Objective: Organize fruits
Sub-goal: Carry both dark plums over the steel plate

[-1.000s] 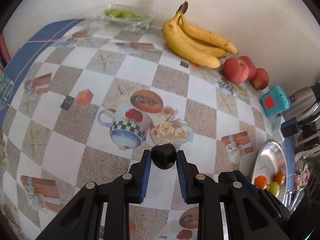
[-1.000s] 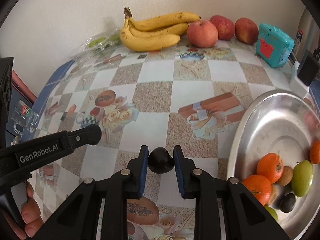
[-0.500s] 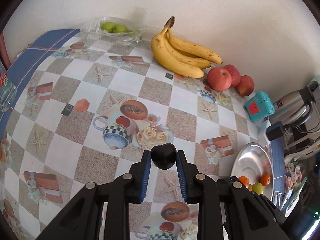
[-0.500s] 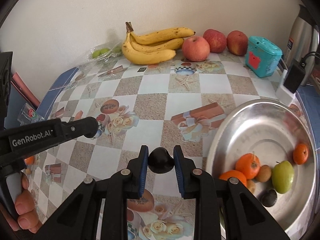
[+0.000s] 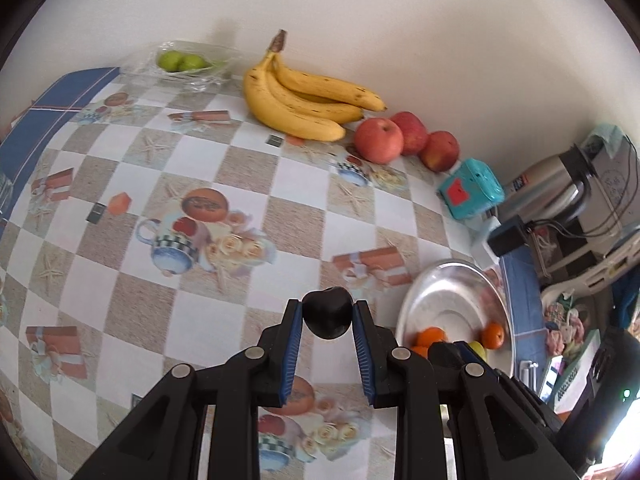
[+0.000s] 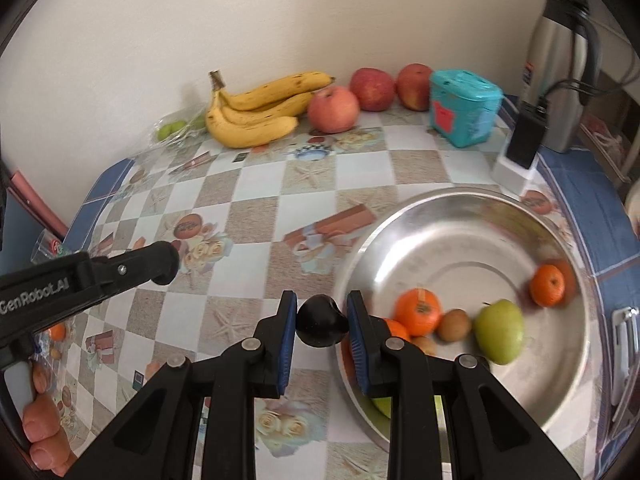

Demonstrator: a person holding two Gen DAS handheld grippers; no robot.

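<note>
While each claw [image 5: 327,317] [image 6: 321,320] grips dark plum [image 5: 327,317] [image 6: 320,320], only right view shows kiwi [image 6: 453,324].

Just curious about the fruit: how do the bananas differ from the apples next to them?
The bananas are yellow with dark specks; the apples are red. The bananas are long, curved and joined at one stem; the apples are round and separate. Both lie on the tablecloth along the wall, outside the metal bowl.

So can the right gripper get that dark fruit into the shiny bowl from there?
Probably yes. The right gripper is shut on the dark fruit, right beside the metal bowl. Nothing stands between them, and the bowl has bare room beyond the oranges and the green fruit.
</note>
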